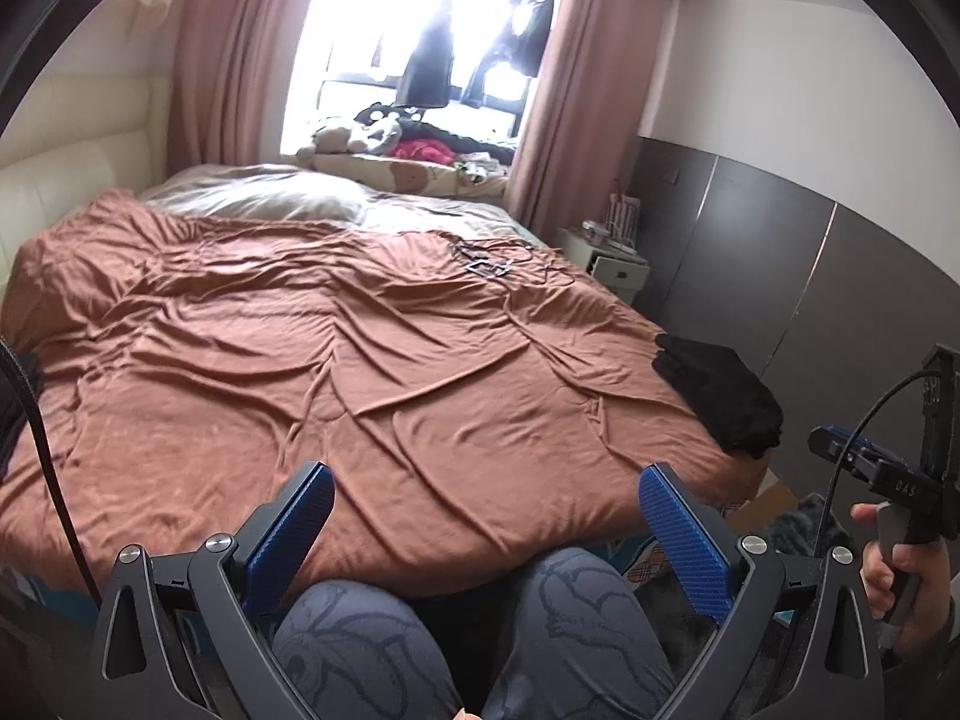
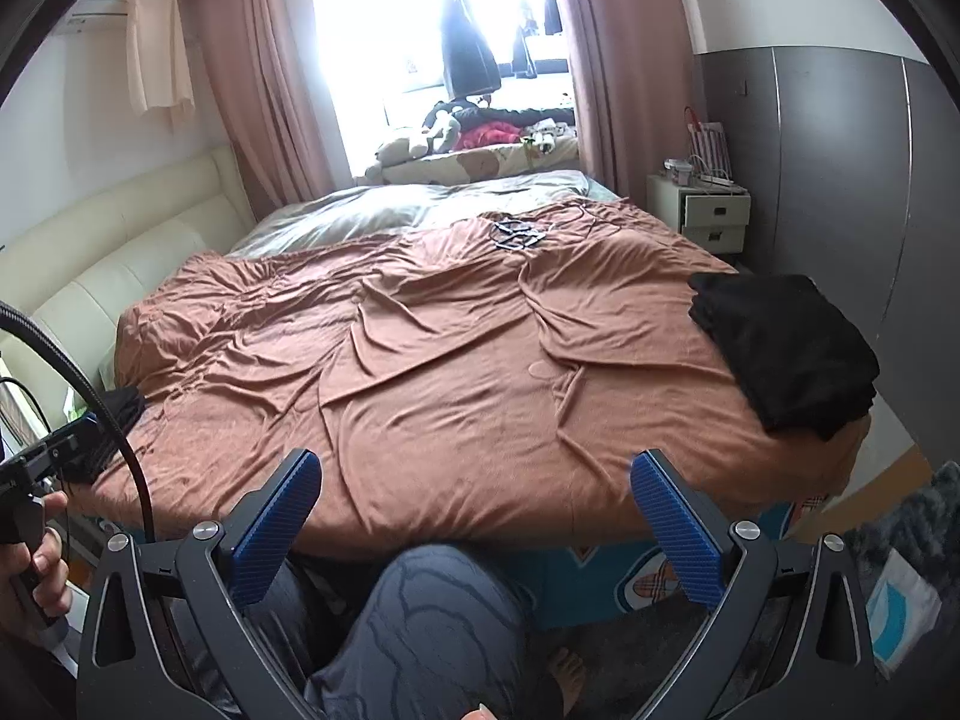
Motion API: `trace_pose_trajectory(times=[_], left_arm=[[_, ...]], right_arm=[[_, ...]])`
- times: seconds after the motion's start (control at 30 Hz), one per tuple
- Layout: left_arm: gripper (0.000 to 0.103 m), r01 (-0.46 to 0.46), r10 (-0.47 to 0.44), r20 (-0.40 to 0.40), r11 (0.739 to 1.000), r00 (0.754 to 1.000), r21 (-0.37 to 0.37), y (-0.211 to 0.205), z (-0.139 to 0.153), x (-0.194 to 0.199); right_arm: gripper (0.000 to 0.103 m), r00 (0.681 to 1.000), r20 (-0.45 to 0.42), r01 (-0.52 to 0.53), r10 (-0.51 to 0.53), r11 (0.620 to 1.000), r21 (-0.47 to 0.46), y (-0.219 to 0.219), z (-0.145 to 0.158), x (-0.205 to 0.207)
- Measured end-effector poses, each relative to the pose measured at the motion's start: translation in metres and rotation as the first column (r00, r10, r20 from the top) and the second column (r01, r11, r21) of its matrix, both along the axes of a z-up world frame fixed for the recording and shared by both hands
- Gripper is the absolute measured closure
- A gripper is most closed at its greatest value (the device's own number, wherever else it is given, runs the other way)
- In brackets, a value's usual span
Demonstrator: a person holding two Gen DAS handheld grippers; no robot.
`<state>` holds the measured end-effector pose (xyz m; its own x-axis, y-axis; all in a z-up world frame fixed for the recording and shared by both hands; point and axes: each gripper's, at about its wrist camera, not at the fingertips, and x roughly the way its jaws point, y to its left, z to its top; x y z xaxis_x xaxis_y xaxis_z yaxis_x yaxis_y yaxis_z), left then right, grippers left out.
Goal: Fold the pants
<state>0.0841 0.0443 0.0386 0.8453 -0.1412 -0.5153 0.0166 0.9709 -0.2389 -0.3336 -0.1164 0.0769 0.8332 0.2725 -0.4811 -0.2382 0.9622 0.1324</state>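
Fingers (image 1: 684, 531) of left gripper (image 1: 486, 531) and right gripper (image 2: 477, 519) spread wide, holding nothing. Black pants (image 2: 786, 348) lie bunched at the bed's (image 2: 420, 372) right edge by the near corner. Risk: a one-layer pinch drags them off the edge.

Daylight floods in from the far window, blown out white in both views.

The window (image 1: 420, 30) glares so hard the hanging clothes (image 2: 471, 54) read as silhouettes; the bedspread (image 1: 360, 360) is evenly lit, soft shadows in its creases. Fisheye bends the walls, dark vignette rings the corners, and near objects at the bottom look slightly soft.
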Motion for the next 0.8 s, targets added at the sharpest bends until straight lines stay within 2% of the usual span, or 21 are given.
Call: trace_pose_trajectory(times=[0.27,0.43,0.8], left_arm=[[0.001,-0.010,0.011,-0.015,1.000,1.000,0.012,-0.001,-0.019,-0.017],[0.001,-0.010,0.010,0.006,0.999,1.000,0.046,-0.010,-0.020,-0.027],[0.001,0.000,-0.004,0.057,0.998,0.998,0.071,-0.019,-0.013,-0.046]], right_arm=[[0.000,1.000,-0.005,0.011,-0.011,1.000,-0.006,0.001,-0.009,-0.014],[0.000,1.000,0.011,0.015,-0.015,1.000,-0.008,0.003,-0.008,-0.024],[0.000,0.998,0.044,0.042,-0.041,0.999,-0.011,0.007,-0.017,-0.037]])
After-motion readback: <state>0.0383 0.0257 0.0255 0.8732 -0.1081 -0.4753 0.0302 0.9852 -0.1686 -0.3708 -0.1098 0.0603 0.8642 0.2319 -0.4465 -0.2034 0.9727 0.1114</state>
